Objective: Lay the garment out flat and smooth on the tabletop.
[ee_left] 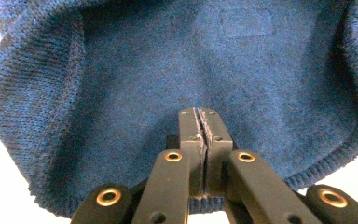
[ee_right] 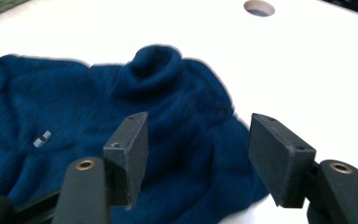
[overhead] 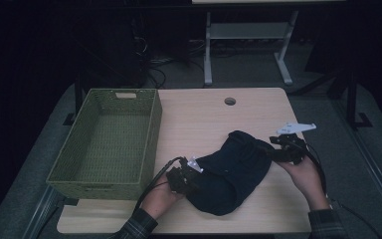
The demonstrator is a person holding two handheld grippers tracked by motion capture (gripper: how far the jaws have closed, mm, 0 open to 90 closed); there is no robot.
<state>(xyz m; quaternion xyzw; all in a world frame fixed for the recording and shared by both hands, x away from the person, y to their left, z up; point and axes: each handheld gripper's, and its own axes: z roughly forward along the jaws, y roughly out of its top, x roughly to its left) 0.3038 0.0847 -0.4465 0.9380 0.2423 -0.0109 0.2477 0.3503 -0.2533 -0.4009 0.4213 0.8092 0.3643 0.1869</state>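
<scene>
Two grippers are working a dark blue knit hat [overhead: 231,172] lying on the table [overhead: 199,117], just right of the green basket [overhead: 107,142]. The left gripper [overhead: 188,175] is clenching the hat's hem, while the right gripper [overhead: 284,149] is hovering above its far edge, jaws apart and grasping nothing. A one-sided pull risks dragging the soft knit into a bunch.

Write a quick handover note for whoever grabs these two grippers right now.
Left gripper: shut on the hem of the blue knit sweater.
Right gripper: open, above the sweater's other side, nothing gripped.
Sweater lies bunched on the wooden table, right of the green woven basket, which is empty.
Done: one edge pinched.
Left: probably grip with the right, then fold or move it to the basket.
</scene>
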